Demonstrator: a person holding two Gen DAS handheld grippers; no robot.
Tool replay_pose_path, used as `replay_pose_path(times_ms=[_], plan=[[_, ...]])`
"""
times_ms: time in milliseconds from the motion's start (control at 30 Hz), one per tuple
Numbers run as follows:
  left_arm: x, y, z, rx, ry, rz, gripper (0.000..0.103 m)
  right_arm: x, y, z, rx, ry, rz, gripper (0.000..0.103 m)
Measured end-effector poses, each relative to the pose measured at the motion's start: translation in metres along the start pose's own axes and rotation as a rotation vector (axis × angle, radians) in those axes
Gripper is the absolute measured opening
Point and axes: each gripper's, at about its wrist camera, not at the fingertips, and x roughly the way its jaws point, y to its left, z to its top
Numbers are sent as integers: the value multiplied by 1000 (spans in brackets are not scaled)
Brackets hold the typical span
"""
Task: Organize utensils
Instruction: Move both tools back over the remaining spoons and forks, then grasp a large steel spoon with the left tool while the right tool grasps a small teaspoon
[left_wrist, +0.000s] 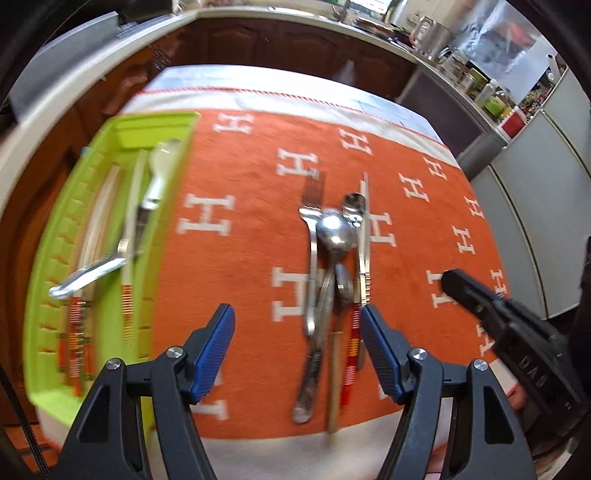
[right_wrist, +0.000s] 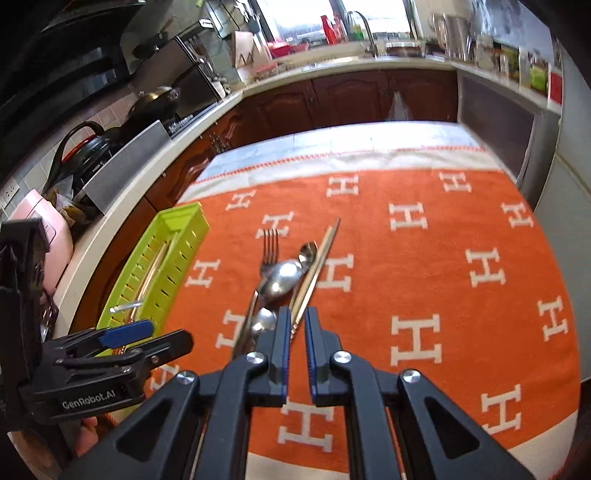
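A pile of utensils lies on the orange cloth: a fork (left_wrist: 312, 206), a large spoon (left_wrist: 334, 230), a small spoon (left_wrist: 352, 205) and chopsticks (left_wrist: 364, 240) with striped ends. A green organizer tray (left_wrist: 48, 291) at the left holds a white spoon (left_wrist: 162, 158), a metal utensil and striped chopsticks. My left gripper (left_wrist: 297, 321) is open above the pile's handles. My right gripper (right_wrist: 296, 325) is nearly shut and empty, just over the pile's near end (right_wrist: 264, 319). The pile (right_wrist: 284, 275) and tray (right_wrist: 173, 251) also show in the right wrist view.
The orange cloth with white H letters (right_wrist: 443, 277) covers the table. Brown cabinets (right_wrist: 332, 99) and a cluttered kitchen counter (right_wrist: 369, 59) stand behind. The right gripper body (left_wrist: 509, 325) shows at the right of the left wrist view.
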Motion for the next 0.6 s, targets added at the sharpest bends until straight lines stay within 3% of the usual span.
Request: replay_pose_path(times_ms=[133, 233, 600], plan=[[23, -5, 7, 10, 42, -26, 36, 17, -15, -5, 41, 39, 32, 7], [40, -9, 12, 12, 80, -59, 22, 26, -23, -5, 65, 68, 55, 7], [58, -21, 20, 89, 77, -11, 19, 45, -36, -2, 74, 93, 103, 7]])
